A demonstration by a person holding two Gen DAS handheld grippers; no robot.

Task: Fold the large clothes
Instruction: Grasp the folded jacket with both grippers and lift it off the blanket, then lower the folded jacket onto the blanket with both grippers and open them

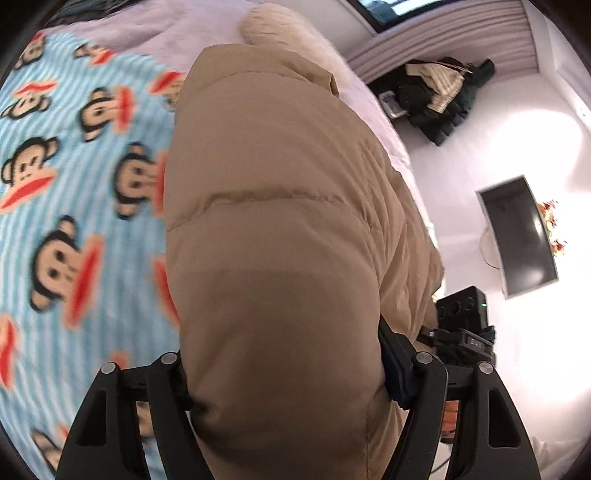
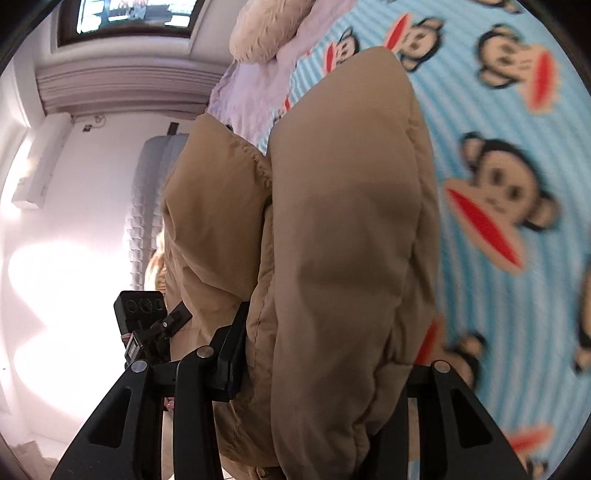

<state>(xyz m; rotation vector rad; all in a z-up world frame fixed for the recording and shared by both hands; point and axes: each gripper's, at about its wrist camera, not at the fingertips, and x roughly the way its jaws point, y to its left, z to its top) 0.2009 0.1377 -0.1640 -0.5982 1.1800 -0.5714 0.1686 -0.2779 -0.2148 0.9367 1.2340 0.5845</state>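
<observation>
A tan puffer jacket [image 1: 277,184] fills the middle of the left wrist view, lifted above the bed. My left gripper [image 1: 286,373] is shut on a thick padded fold of it, and the black fingers [image 1: 400,369] press in from both sides. In the right wrist view the same jacket [image 2: 343,221] bulges between the jaws of my right gripper [image 2: 325,365], which is shut on it. Its left finger [image 2: 232,354] shows and the right one is hidden by the fabric. Each view shows the other gripper's black camera block [image 1: 461,306] [image 2: 142,306] close beside the jacket.
Under the jacket lies a blue striped blanket with monkey faces [image 1: 74,184] [image 2: 498,110] on a lilac bed sheet [image 1: 147,29]. A fluffy cream pillow [image 1: 288,26] [image 2: 266,26] sits at the head. A dark clothes pile [image 1: 439,99] and a screen [image 1: 517,236] are beside the bed.
</observation>
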